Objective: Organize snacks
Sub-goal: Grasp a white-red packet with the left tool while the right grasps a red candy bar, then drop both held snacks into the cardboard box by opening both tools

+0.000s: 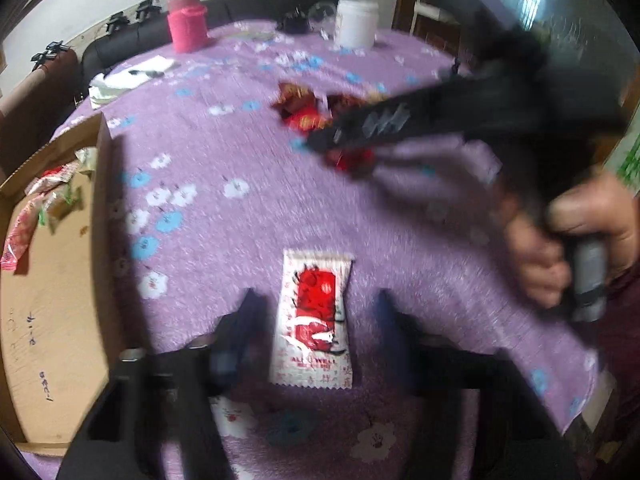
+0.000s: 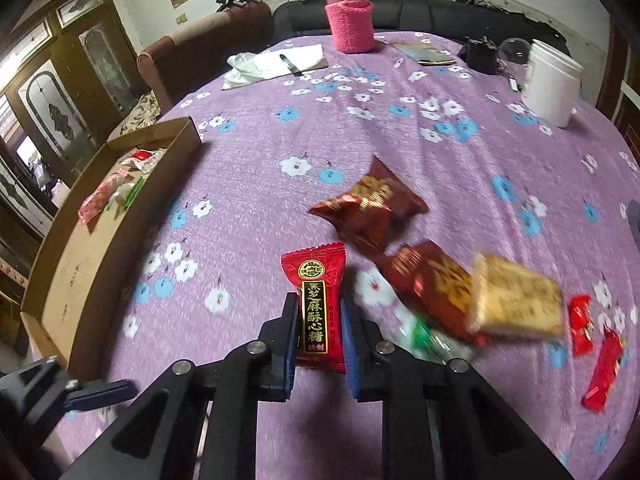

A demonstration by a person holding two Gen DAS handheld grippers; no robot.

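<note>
Purple floral tablecloth (image 2: 280, 128) covers the table; dark sofa (image 2: 420, 12) behind.

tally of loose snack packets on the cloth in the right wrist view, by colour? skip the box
Red packets: 6, counting the red candy in the right gripper, two dark red packs, two small red ones
Tan packet: 1
Green-and-white wrapper: 1
Total: 7... corrected: red 5, total 7
</note>
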